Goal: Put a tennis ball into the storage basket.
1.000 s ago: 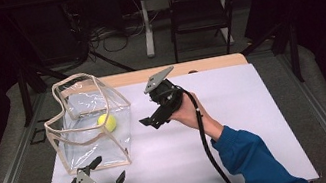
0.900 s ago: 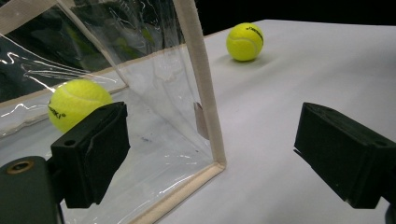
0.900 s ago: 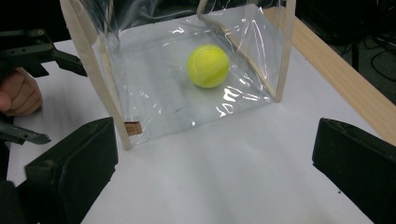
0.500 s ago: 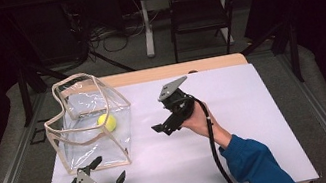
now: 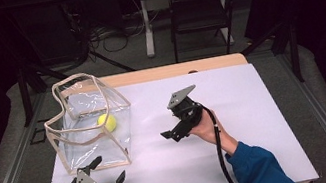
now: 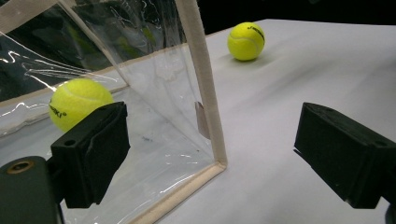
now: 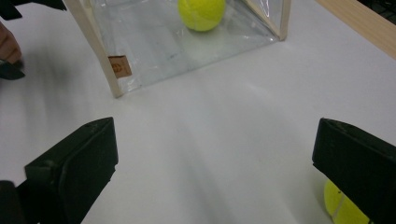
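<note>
- Dark room around me, with a chair (image 5: 198, 14), table legs and cables on the floor beyond a white tabletop (image 5: 255, 105) that has a wooden strip along its far edge.
- On the left part of the tabletop stands a clear plastic bag (image 5: 86, 123) with cream fabric edging, open at the top.
- One yellow tennis ball (image 5: 107, 122) lies inside the bag, on its bottom.
- My left hand-held gripper (image 5: 109, 171) rests low at the near left edge of the tabletop, just in front of the bag's near corner. Its jaws are apart with nothing between them.
- From the left gripper view, the bag's edged corner (image 6: 205, 93) stands between the two jaws, farther off, and the ball inside (image 6: 79, 102) shows through the plastic.
- My right hand-held gripper (image 5: 174, 131) is held above the middle of the tabletop, pointing toward the bag. Its jaws are wide apart and hold nothing.
- A second tennis ball (image 6: 246, 41) lies loose on the tabletop, outside the bag. In the right gripper view it peeks out just behind the right jaw (image 7: 343, 210), near that hand-held gripper.
</note>
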The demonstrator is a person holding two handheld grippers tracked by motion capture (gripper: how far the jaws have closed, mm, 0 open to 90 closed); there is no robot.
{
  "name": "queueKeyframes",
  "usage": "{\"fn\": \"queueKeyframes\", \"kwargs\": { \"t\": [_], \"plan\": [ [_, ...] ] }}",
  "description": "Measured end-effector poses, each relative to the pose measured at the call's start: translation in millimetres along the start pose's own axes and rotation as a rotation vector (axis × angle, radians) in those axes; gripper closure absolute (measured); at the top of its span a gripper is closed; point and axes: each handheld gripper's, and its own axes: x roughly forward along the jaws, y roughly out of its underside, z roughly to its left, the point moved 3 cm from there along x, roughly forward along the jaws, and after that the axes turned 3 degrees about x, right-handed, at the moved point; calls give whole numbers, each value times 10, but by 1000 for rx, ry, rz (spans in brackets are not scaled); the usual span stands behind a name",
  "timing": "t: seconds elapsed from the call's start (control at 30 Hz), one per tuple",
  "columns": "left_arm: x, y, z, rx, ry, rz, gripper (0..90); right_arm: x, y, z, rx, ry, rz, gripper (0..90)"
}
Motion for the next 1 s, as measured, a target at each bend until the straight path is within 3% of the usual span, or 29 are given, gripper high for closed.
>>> {"fn": "queueKeyframes", "kwargs": {
  "t": [0.6, 1.0],
  "plan": [
    [3, -2, -1, 5, -2, 1, 101, -78, 403, -138, 77, 21, -14, 0],
    [-9, -7, -2, 9, 2, -2, 101, -84, 573, -191, 100, 42, 21, 0]
  ]
}}
